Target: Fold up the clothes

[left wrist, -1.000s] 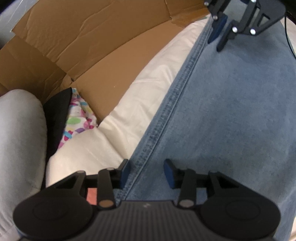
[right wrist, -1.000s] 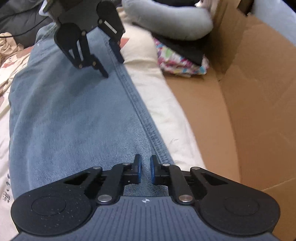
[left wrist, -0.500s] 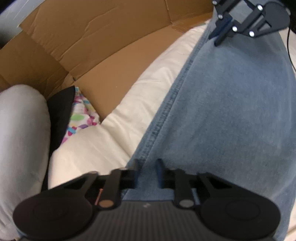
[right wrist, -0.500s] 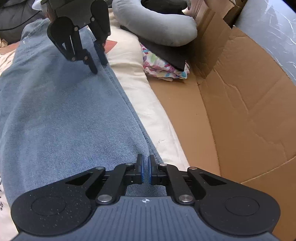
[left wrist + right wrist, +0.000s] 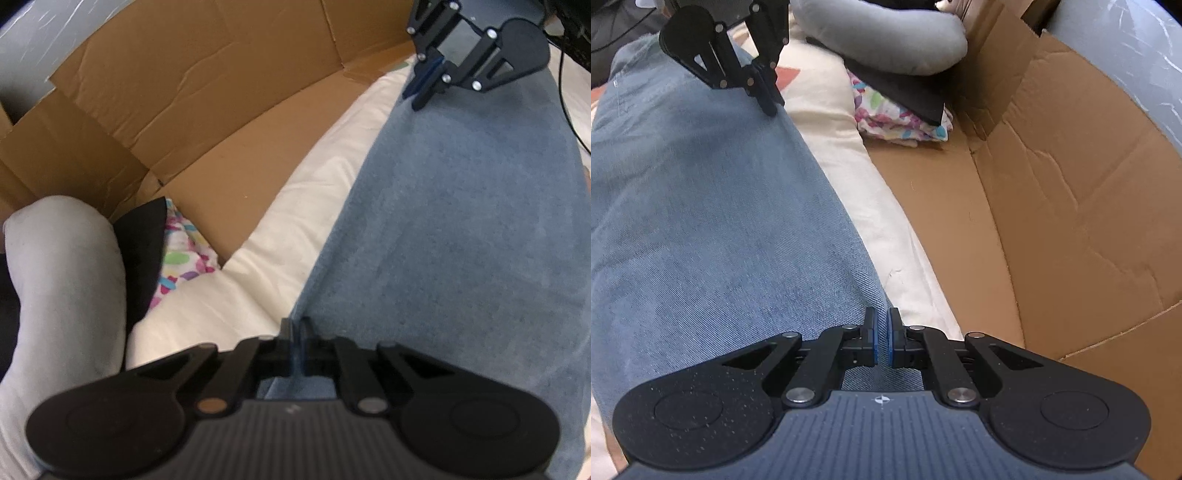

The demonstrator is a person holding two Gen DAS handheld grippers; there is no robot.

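Blue denim jeans [image 5: 443, 229] [image 5: 701, 221] lie lengthwise on cream bedding [image 5: 288, 229]. My left gripper [image 5: 295, 332] is shut on the jeans' near side edge, with denim bunched between the pads. At the far end of that same edge, my right gripper [image 5: 421, 92] also pinches the cloth. In the right wrist view, the right gripper [image 5: 881, 332] is shut on the jeans' edge, its pads nearly touching. The left gripper [image 5: 770, 105] holds the edge at the far end. The edge looks lifted off the bedding.
A flattened cardboard box [image 5: 221, 110] [image 5: 1052, 221] runs along the bedding beside the jeans. A grey pillow [image 5: 62, 280] [image 5: 886, 37] rests on a black item [image 5: 905, 92] and a colourful patterned cloth [image 5: 181, 258] [image 5: 901, 118]. A black cable [image 5: 569, 110] crosses the far right.
My left gripper went from open over the seam to shut on the jeans' edge. Both grippers have risen with the edge, and the seam has rolled out of sight.
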